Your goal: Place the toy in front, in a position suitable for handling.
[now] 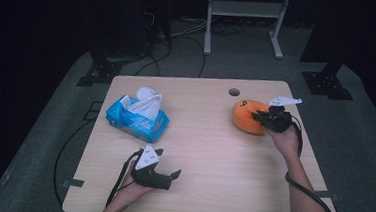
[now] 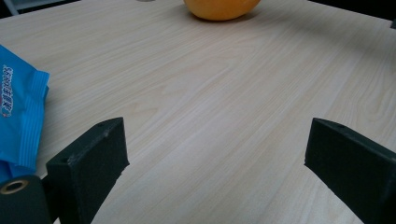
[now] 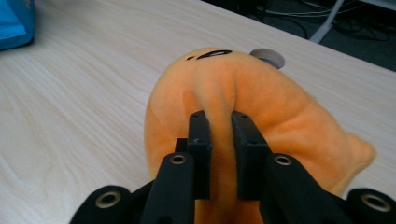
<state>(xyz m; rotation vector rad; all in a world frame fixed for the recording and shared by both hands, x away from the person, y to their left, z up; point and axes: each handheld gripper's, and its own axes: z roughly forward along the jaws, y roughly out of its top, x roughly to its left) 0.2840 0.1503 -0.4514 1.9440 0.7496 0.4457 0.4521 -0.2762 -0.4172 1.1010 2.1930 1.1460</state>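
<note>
Right gripper (image 3: 219,140) fingers clamped on fold of orange plush (image 1: 248,116) at surface's two o'clock; left gripper (image 1: 163,177) fingers apart (idle, six o'clock).

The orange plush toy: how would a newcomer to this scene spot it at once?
Start at the wooden table and go to its far right part, near the round hole. The orange plush toy sits there, pinched by the right tongs, the only round, fuzzy orange thing.

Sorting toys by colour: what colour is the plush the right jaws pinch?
Orange, with small dark markings on top: the plush shows best in the right gripper view.
</note>
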